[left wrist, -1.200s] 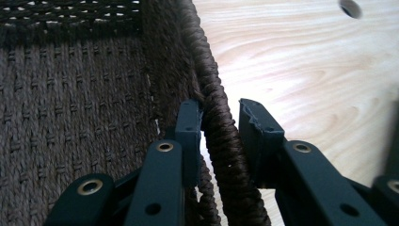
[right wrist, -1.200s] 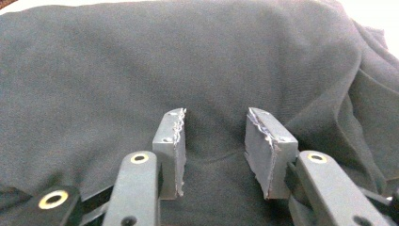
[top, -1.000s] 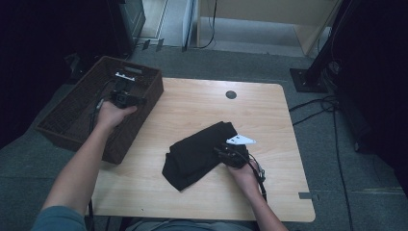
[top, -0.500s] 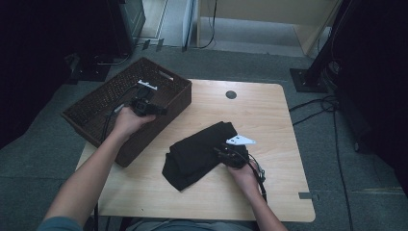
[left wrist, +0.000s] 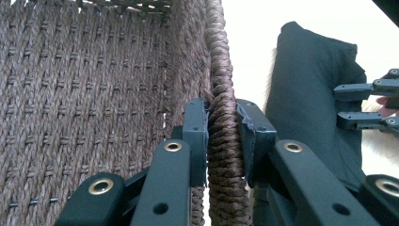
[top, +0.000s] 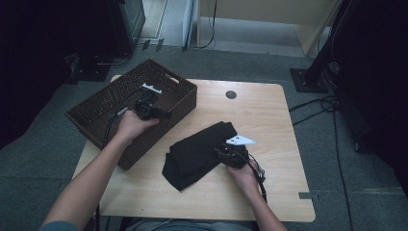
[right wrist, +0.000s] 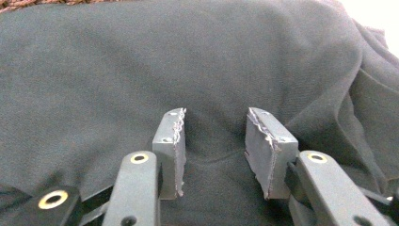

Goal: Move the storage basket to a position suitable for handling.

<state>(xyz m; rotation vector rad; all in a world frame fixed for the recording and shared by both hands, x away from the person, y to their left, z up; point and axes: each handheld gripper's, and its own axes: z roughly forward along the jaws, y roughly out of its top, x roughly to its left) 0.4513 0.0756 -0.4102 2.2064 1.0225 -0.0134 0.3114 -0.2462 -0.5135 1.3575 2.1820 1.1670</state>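
Clamping the basket (top: 110, 103) rim at upper left with my left gripper (left wrist: 222, 127), I am resting my right gripper (right wrist: 214, 136), jaws parted, on the black cloth (top: 199, 154) at center frame.

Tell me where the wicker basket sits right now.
In the high view the wicker basket sits at the table's far left corner, overhanging its edge, left of the black cloth; the left gripper clamps its near wall's rim.
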